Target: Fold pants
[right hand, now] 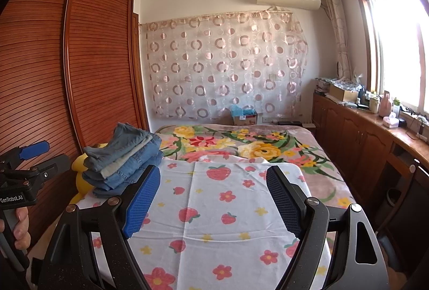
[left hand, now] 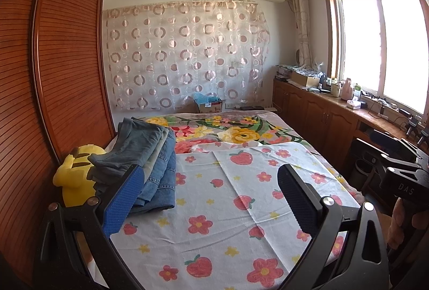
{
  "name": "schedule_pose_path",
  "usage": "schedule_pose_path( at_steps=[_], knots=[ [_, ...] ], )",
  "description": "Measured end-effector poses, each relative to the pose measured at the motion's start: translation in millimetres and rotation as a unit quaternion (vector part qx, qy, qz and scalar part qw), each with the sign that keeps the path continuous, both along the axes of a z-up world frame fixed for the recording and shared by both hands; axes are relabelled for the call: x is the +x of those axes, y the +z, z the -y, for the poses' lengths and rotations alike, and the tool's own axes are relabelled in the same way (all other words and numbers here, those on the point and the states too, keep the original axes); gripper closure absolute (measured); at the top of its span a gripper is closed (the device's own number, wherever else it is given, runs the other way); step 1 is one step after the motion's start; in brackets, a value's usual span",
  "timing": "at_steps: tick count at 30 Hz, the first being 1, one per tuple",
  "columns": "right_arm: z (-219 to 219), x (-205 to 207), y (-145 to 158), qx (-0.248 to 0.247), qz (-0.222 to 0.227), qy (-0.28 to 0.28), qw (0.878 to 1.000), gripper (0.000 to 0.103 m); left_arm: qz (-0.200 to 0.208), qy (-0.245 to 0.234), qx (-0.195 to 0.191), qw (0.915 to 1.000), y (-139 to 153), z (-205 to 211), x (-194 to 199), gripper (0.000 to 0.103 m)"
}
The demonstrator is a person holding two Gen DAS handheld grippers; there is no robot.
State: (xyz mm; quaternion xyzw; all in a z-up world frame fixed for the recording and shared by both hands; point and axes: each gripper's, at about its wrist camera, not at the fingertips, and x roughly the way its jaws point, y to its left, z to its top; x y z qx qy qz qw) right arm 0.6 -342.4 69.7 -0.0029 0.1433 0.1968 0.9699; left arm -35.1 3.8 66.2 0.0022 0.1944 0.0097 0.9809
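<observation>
Both my left gripper (left hand: 211, 201) and right gripper (right hand: 213, 198) stand wide open, empty. The pants (right hand: 123, 158), a denim stack, lie at the bed's (right hand: 214, 209) left edge; heavy, soft, I would pinch the waistband.

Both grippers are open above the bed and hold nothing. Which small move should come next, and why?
Probably the left gripper should move toward the stack of jeans on the left side of the strawberry cloth and take the top pair. Both it and the right gripper are open and empty, the cloth in front of them has no pants on it, and the stack lies nearer the left gripper.
</observation>
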Motion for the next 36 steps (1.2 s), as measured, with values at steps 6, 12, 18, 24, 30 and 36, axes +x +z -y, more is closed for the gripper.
schedule_pose_path(
  at_steps=[6, 12, 18, 24, 30, 36],
  knots=[
    [-0.5, -0.1, -0.1, 0.0, 0.0, 0.0, 1.0, 0.02, 0.001, 0.0, 0.0, 1.0, 0.3, -0.3, -0.6, 0.003],
    [0.5, -1.0, -1.0, -0.002, 0.001, -0.002, 1.0, 0.02, 0.001, 0.0, -0.001, 1.0, 1.2, 0.1, -0.8, 0.003],
    [0.9, -1.8, -2.7, -0.001, -0.001, 0.001, 1.0, 0.02, 0.001, -0.001, 0.0, 1.0, 0.6, 0.4, -0.5, 0.003],
    [1.0, -2.0, -2.8, 0.0, -0.001, 0.001, 1.0, 0.02, 0.001, 0.0, 0.001, 1.0, 0.5, 1.0, -0.5, 0.003],
    [0.7, -2.1, -2.3, 0.0, 0.0, 0.001, 1.0, 0.02, 0.001, 0.0, 0.001, 1.0, 0.2, 1.0, -0.6, 0.003],
    [0.5, -1.9, -2.3, 0.0, 0.0, 0.002, 1.0, 0.02, 0.001, 0.0, 0.001, 1.0, 0.1, 0.8, -0.9, 0.003]
  ],
)
